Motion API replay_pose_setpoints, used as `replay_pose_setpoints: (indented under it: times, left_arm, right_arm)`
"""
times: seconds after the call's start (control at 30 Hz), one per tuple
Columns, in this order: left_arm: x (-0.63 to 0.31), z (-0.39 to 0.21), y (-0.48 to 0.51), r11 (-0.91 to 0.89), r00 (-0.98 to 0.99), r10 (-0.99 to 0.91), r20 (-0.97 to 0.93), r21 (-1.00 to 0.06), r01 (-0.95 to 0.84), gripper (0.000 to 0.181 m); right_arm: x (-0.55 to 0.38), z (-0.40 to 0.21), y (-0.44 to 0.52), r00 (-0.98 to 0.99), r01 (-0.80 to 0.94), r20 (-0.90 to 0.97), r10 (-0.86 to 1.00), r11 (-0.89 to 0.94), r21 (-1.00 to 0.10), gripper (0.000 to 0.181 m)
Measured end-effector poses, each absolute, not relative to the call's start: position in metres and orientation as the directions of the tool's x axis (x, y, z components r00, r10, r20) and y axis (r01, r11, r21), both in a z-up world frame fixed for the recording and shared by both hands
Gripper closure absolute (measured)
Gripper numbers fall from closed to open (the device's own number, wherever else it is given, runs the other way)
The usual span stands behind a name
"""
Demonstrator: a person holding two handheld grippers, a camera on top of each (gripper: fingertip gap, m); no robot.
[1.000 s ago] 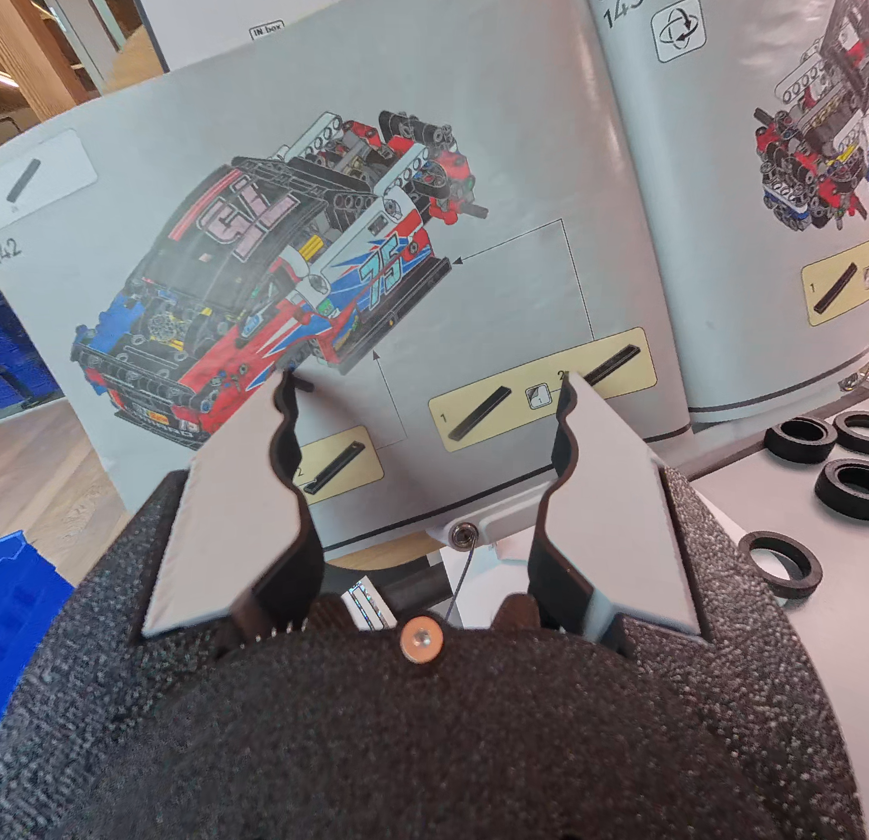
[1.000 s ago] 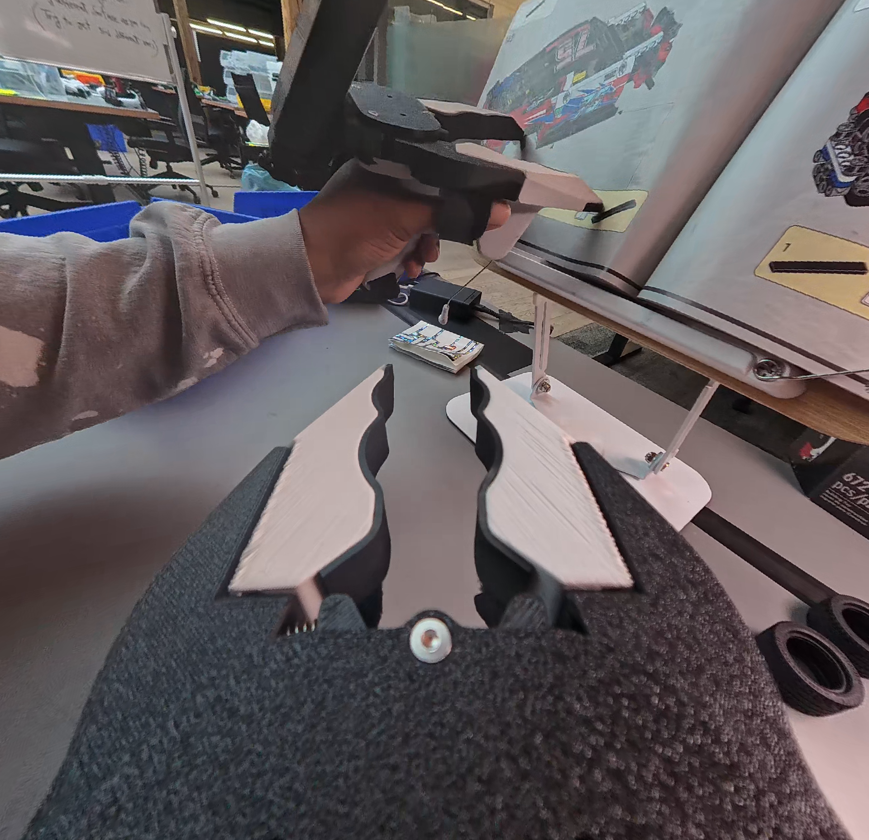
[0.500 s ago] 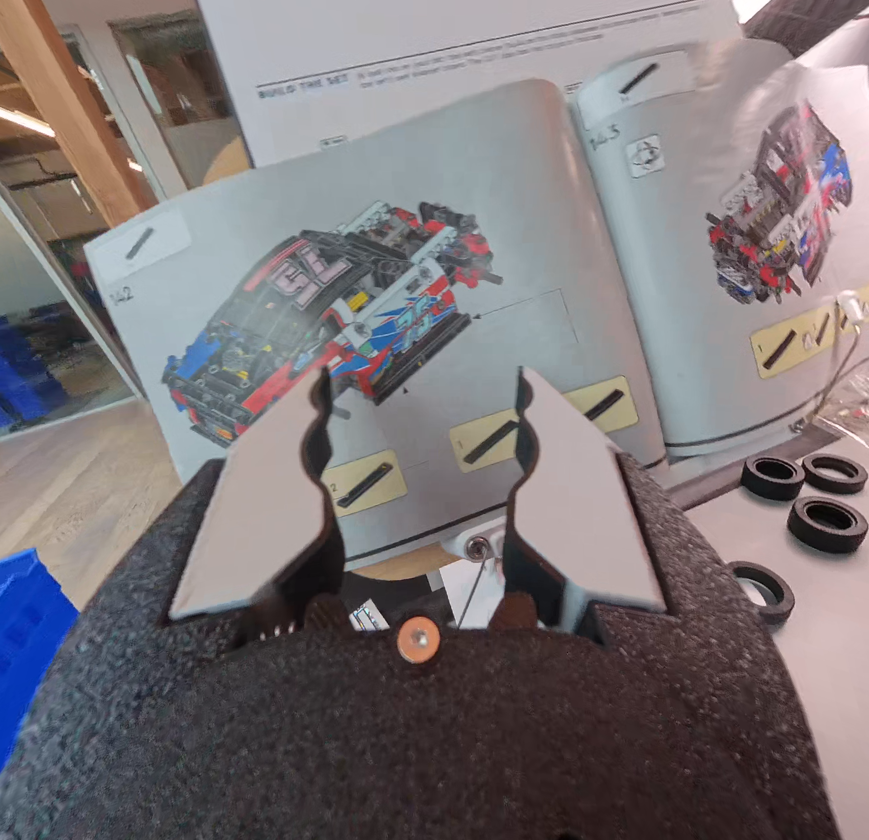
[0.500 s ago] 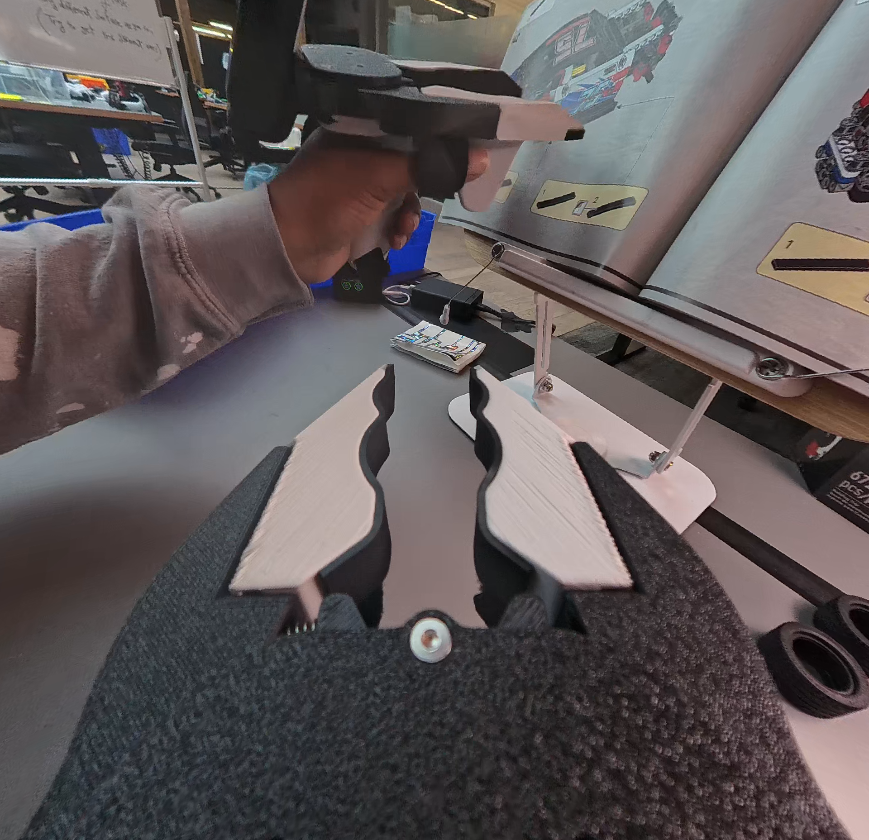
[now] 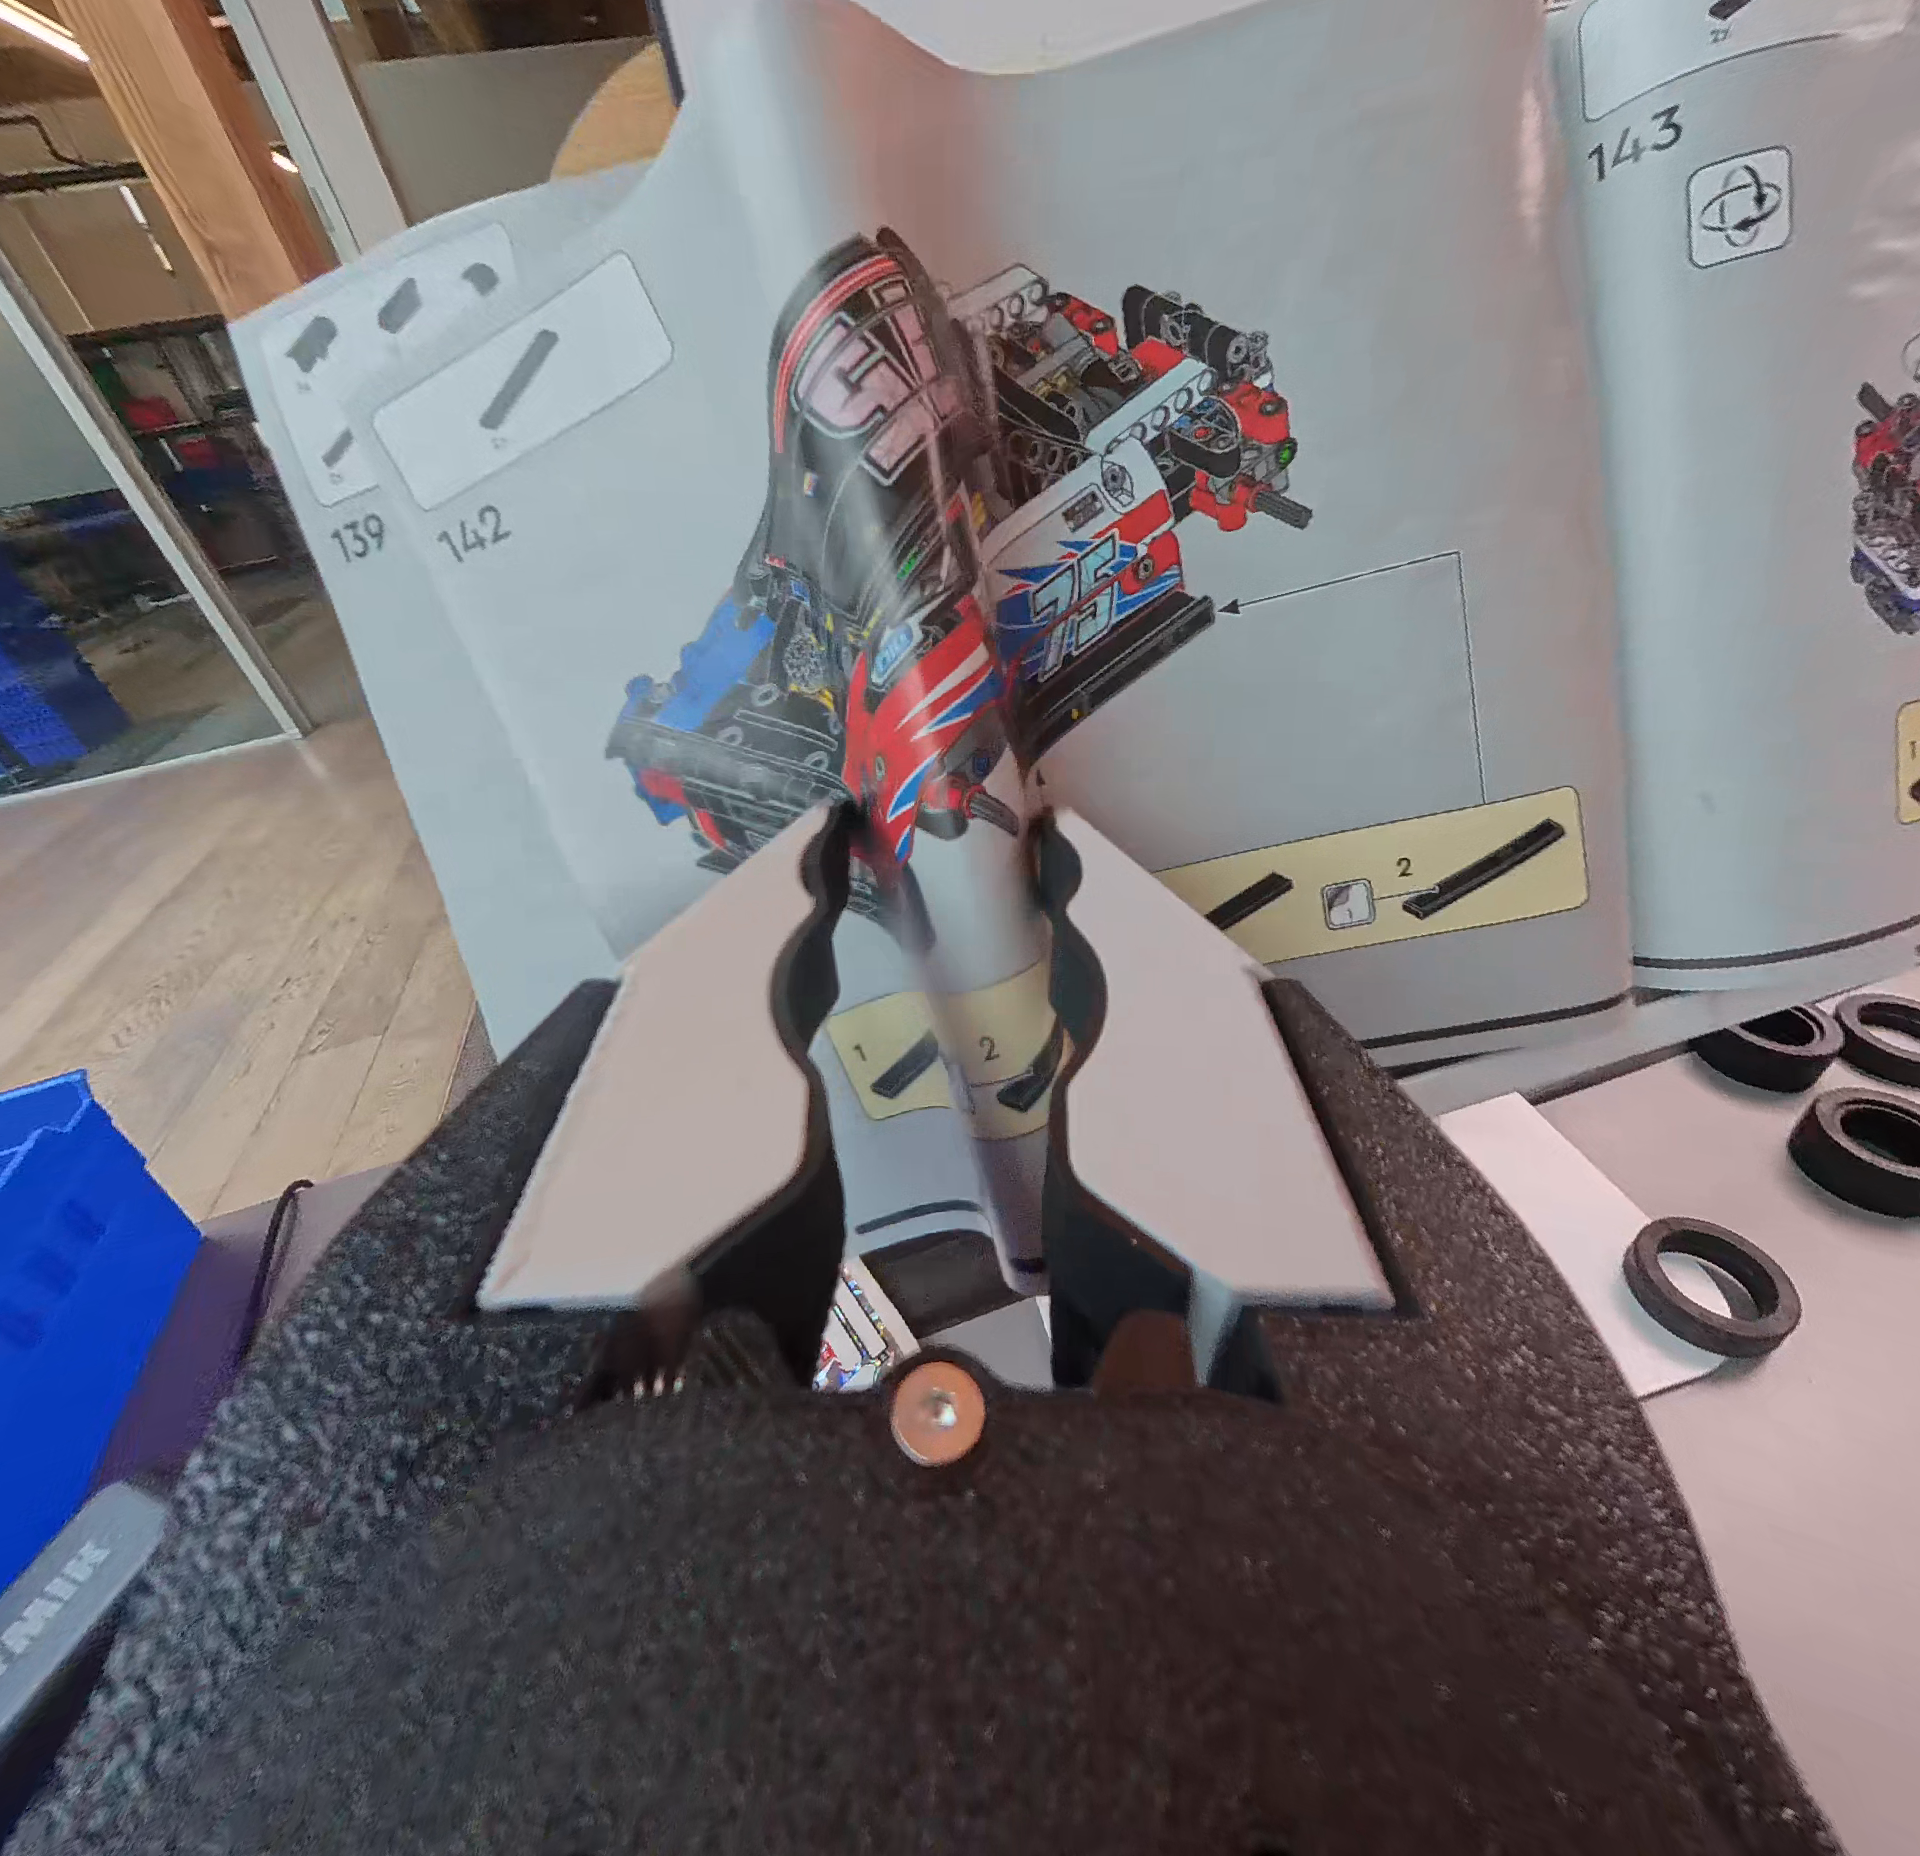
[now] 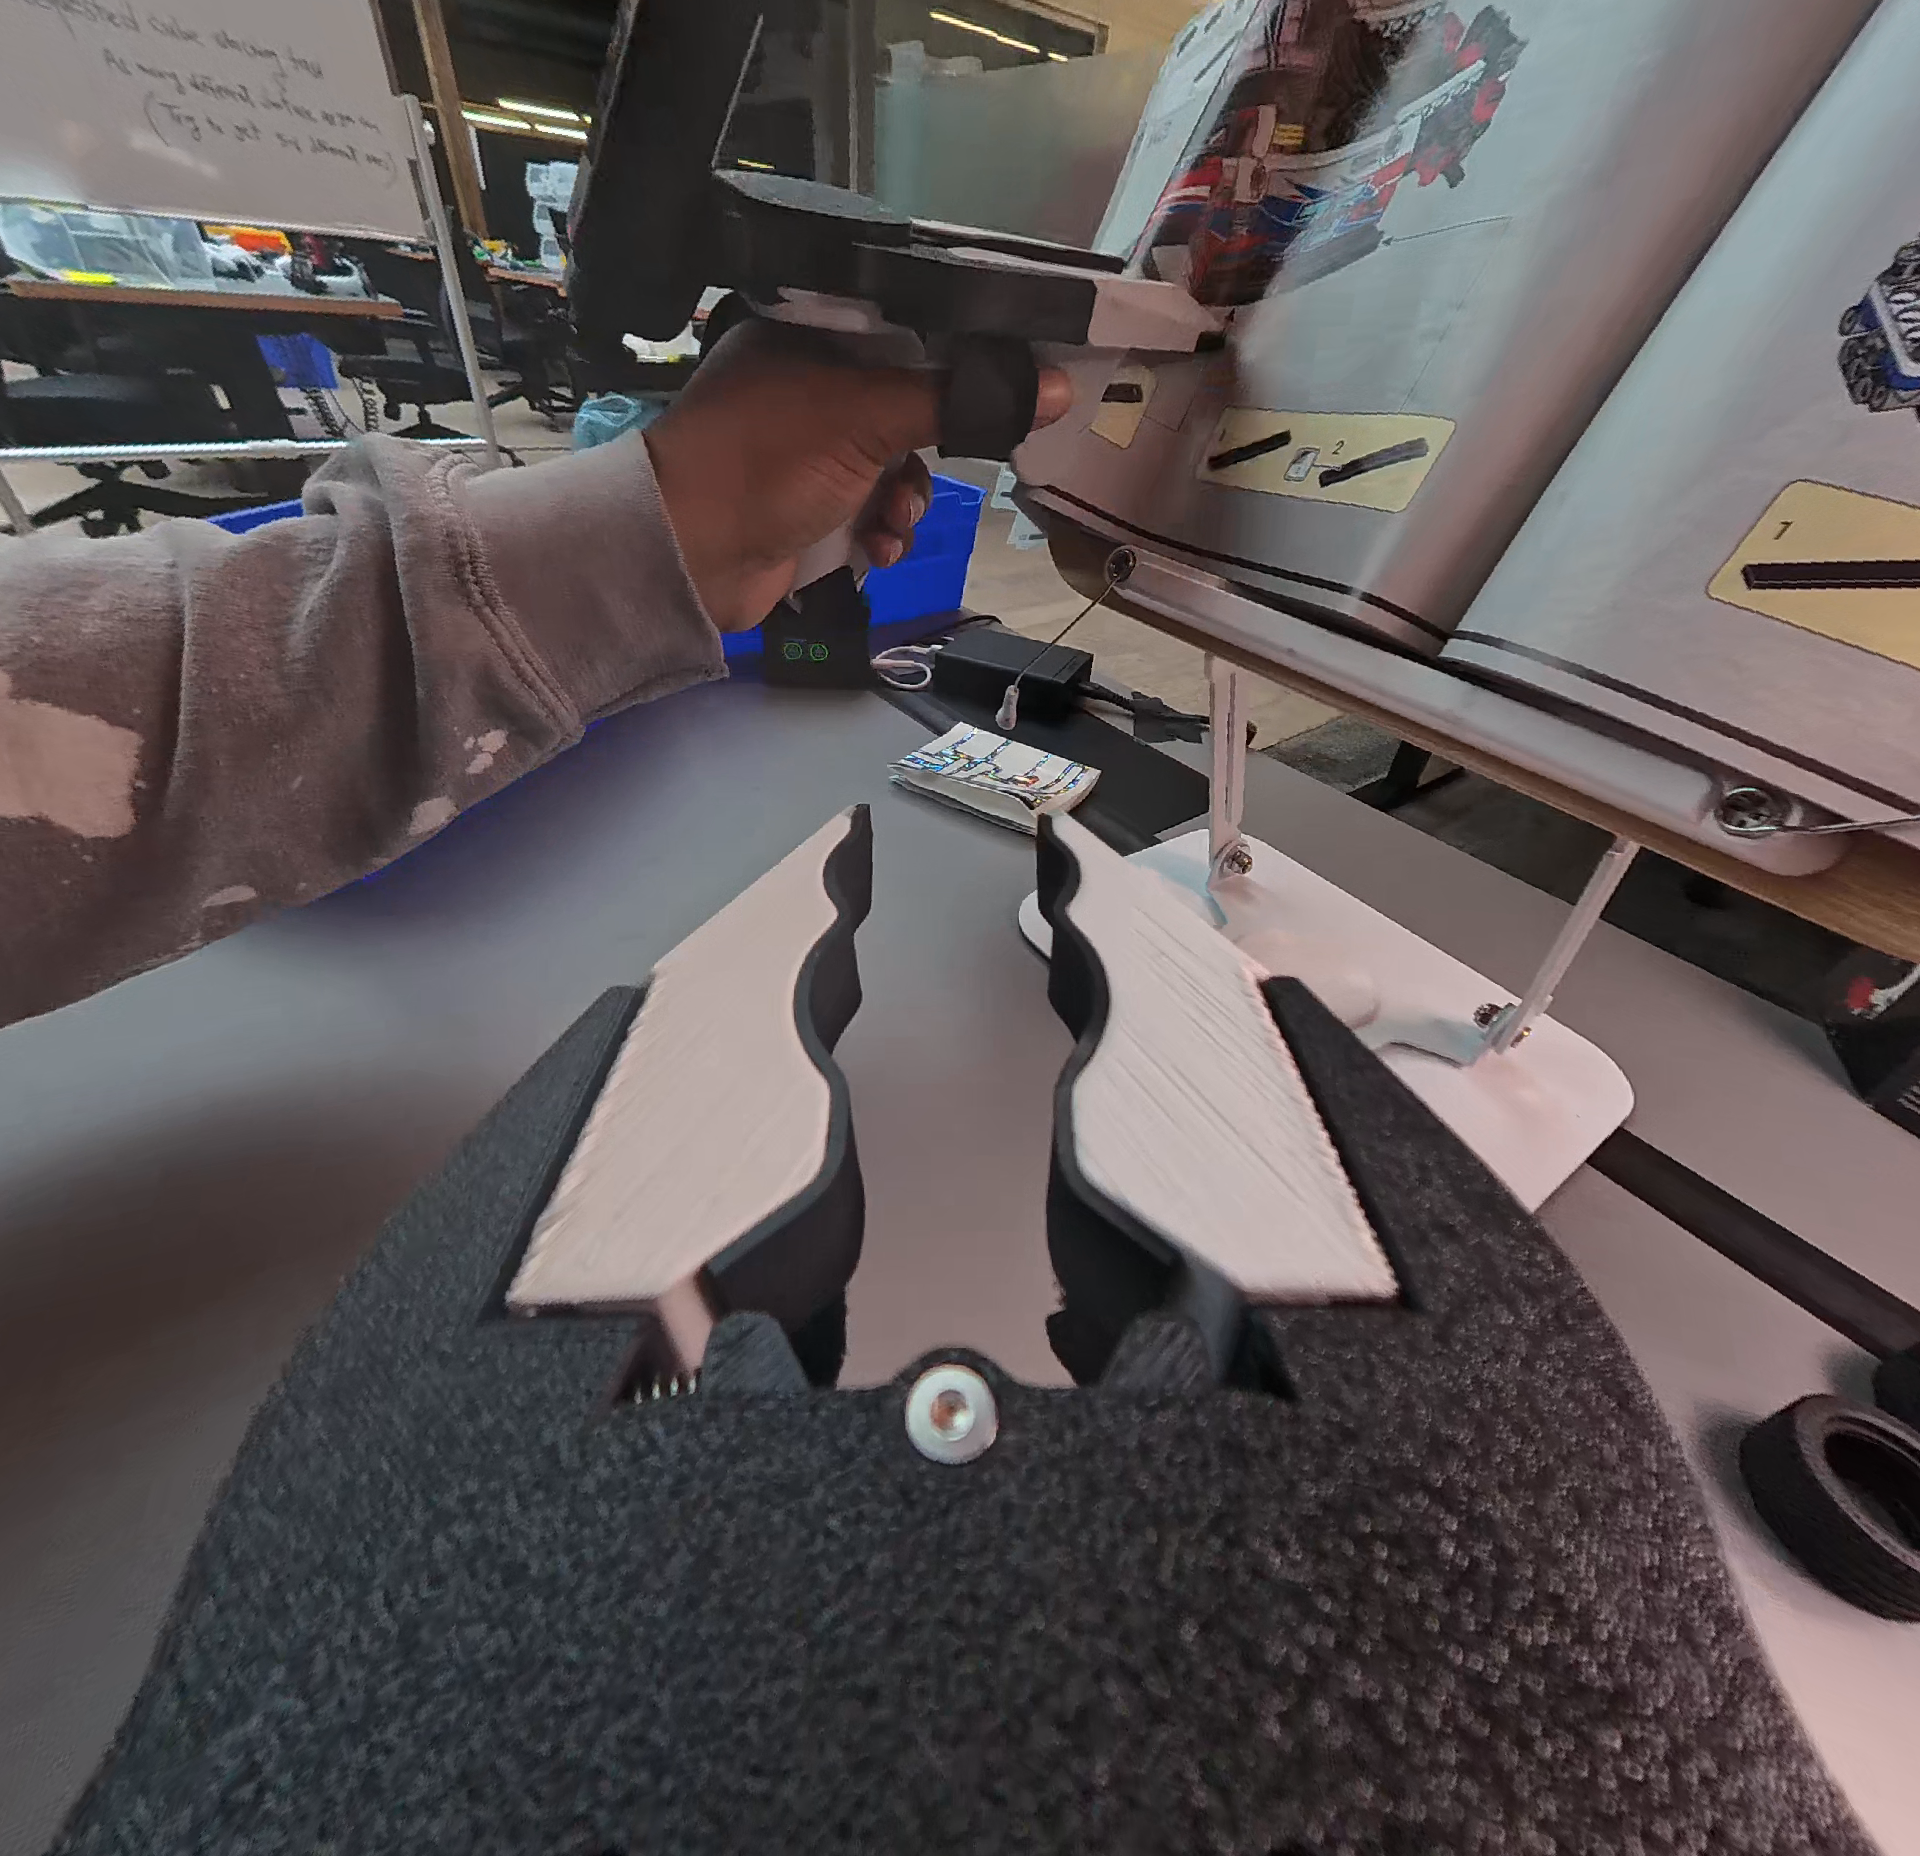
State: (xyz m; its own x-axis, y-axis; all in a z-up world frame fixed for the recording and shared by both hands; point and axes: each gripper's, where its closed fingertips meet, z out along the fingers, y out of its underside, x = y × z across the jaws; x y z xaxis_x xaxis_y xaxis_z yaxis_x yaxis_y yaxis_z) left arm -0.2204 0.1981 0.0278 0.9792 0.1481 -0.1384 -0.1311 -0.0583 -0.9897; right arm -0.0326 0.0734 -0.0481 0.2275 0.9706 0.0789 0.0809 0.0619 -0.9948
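Observation:
An open instruction booklet (image 5: 1299, 248) with a picture of a toy race car stands on a book stand. My left gripper (image 5: 935, 830) is pressed against its left page (image 5: 925, 663) and pinches the paper into a raised fold between its fingertips. In the right wrist view the left gripper (image 6: 1205, 326), held by a hand (image 6: 790, 466), touches the same booklet (image 6: 1507, 248). My right gripper (image 6: 951, 835) hovers low over the grey table (image 6: 312, 1079), its fingers slightly apart and empty, pointing at the stand's white base (image 6: 1455, 1079).
Several black rubber tyres (image 5: 1709, 1285) lie on the table right of the stand; one shows by the right gripper (image 6: 1839, 1515). A small shiny sticker sheet (image 6: 992, 772) and a black power adapter (image 6: 1013, 658) lie behind. A blue bin (image 5: 62, 1287) stands at the left.
My left gripper pulled back, then moved onto the left page and narrowed its fingers, buckling the paper into a fold. The right gripper has stayed put with the same narrow gap.

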Motion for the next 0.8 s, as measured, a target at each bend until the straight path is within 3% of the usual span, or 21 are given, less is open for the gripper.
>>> replay_pose_setpoints:
  times: [0.03, 0.17, 0.4, 0.8]
  left_arm:
    - [-0.216, 0.028, 0.198, -0.059, 0.982, 0.123, -0.141, -0.989, -0.134, 0.155]
    - [-0.202, 0.038, 0.192, -0.022, 0.986, 0.078, -0.148, -0.989, -0.147, 0.163]
    - [-0.183, 0.060, 0.182, 0.037, 0.983, 0.065, -0.174, -0.984, -0.177, 0.150]
    - [-0.189, 0.064, 0.174, 0.028, 0.973, 0.091, -0.213, -0.976, -0.216, 0.144]
  right_arm:
    - [-0.033, -0.049, 0.074, 0.226, 0.082, 0.073, 0.971, 0.055, -0.995, 0.150]
    - [-0.033, -0.050, 0.074, 0.228, 0.081, 0.066, 0.971, 0.049, -0.996, 0.150]
    - [-0.033, -0.050, 0.076, 0.230, 0.069, 0.039, 0.972, 0.024, -0.997, 0.150]
    - [-0.035, -0.051, 0.073, 0.223, 0.076, 0.040, 0.974, 0.023, -0.997, 0.150]
